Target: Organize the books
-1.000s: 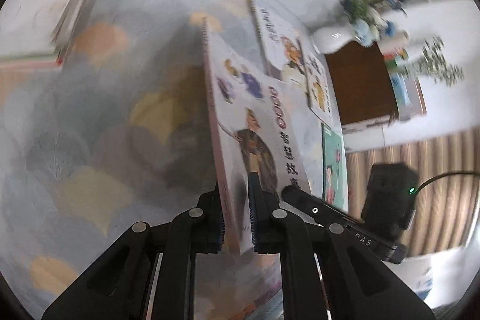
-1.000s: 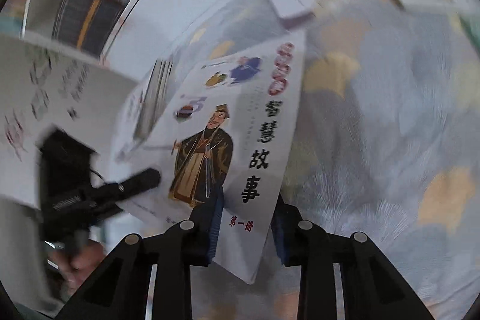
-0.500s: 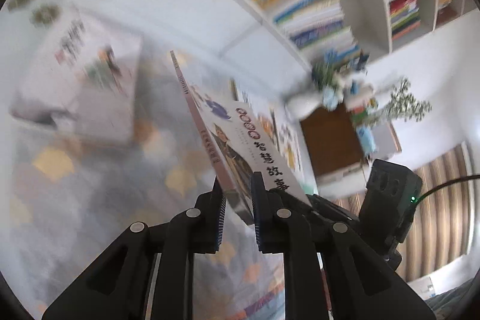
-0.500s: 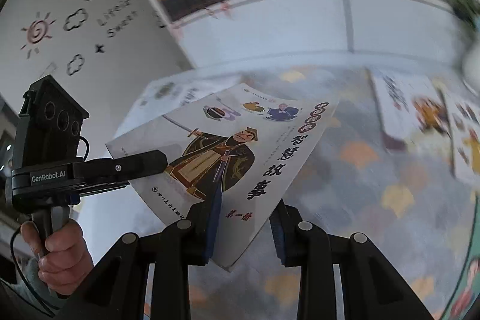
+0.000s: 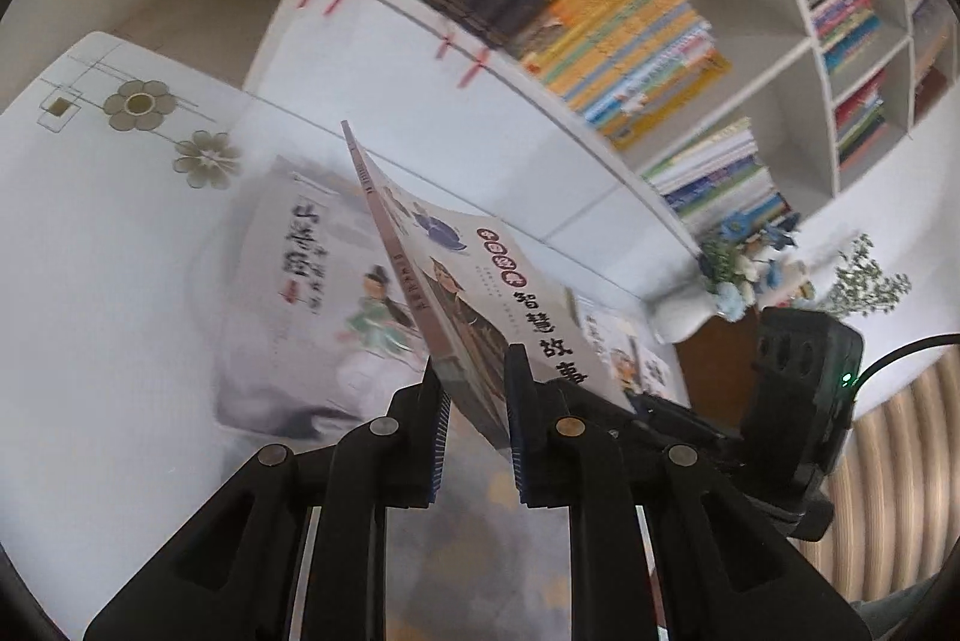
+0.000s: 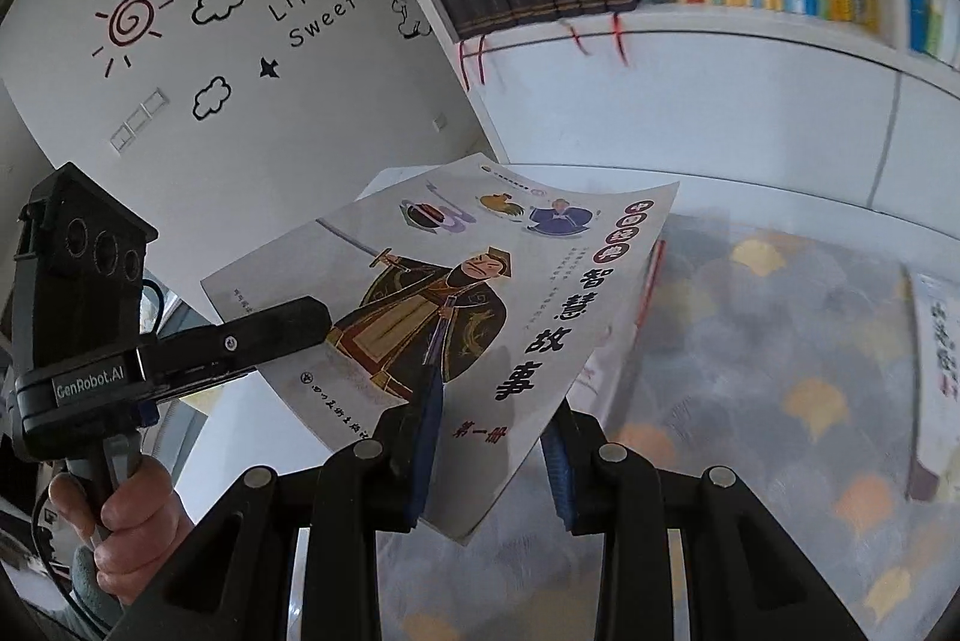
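Note:
One picture book [image 5: 480, 293] with a robed figure and Chinese title on its cover is held in the air by both grippers. My left gripper [image 5: 477, 383] is shut on the book's edge near the spine. My right gripper [image 6: 492, 413] is shut on the bottom edge of the same book [image 6: 480, 293]. In the right wrist view the left gripper's finger [image 6: 276, 326] lies across the cover's left side, with a hand [image 6: 138, 521] on its handle. Below and beyond the held book lies another picture book [image 5: 312, 293], flat on a stack.
A white bookshelf [image 5: 600, 23] full of upright books fills the back. A patterned cloth [image 6: 750, 371] covers the surface, with another book [image 6: 936, 359] at its right edge. A white vase with flowers [image 5: 720, 275] stands on a brown cabinet at the right. The right gripper's body [image 5: 798, 389] is close by.
Both grippers have risen and swung with the book from over the patterned cloth toward the stack at the left. The views have tilted up to the bookshelf.

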The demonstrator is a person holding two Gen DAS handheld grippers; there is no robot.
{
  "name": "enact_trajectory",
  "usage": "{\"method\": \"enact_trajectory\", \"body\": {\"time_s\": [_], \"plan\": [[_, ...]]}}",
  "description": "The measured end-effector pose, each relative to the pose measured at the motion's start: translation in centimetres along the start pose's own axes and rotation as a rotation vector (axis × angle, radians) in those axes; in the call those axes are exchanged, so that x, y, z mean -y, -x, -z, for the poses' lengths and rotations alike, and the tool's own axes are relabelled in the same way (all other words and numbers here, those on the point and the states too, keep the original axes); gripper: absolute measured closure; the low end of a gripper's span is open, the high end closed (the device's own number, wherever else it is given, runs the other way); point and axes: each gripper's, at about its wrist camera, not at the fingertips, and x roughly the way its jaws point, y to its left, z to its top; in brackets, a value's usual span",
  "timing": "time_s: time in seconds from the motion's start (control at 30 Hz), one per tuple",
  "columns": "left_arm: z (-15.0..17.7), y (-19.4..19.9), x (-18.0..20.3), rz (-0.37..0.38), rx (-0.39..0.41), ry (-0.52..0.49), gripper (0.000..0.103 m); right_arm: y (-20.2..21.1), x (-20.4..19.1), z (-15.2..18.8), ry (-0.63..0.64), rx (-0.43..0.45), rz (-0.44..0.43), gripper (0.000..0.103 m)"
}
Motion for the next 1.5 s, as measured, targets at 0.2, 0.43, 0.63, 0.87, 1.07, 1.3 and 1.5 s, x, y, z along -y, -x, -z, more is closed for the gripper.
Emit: {"method": "enact_trajectory", "body": {"time_s": [0.2, 0.43, 0.63, 0.87, 1.07, 1.3, 1.5], "plan": [[-0.6, -3.5, -4.2, -0.042, -0.050, 0.056, 0.088, -4.4, 1.2, -2.0, 0.015, -0.046, 0.028, 0.072], [0.2, -5.0, -6.3, -0.086, -0.087, 0.079, 0.087, -7.8, 2.6, -2.1, 0.012, -0.111, 0.029, 0.071], [1.7, -4.2, -7.6, -0.137, -0.098, 0.107, 0.087, -9.6, 3.1, -1.1, -0.010, -0.157, 0.037, 0.071], [3.2, -3.5, -8.4, -0.214, -0.142, 0.104, 0.086, -10.5, 3.7, 0.2, -0.049, -0.189, 0.069, 0.071], [4.4, -2.2, -8.7, -0.296, -0.168, 0.078, 0.086, -10.1, 4.9, 1.2, -0.124, -0.188, 0.103, 0.071], [4.7, -1.2, -8.6, -0.279, -0.152, 0.120, 0.086, -9.0, 4.7, 2.5, -0.146, -0.187, 0.116, 0.071], [6.2, -2.0, -1.5, -0.176, -0.218, -0.111, 0.081, -4.3, 7.1, 5.8, -0.179, -0.148, 0.212, 0.071]]}}
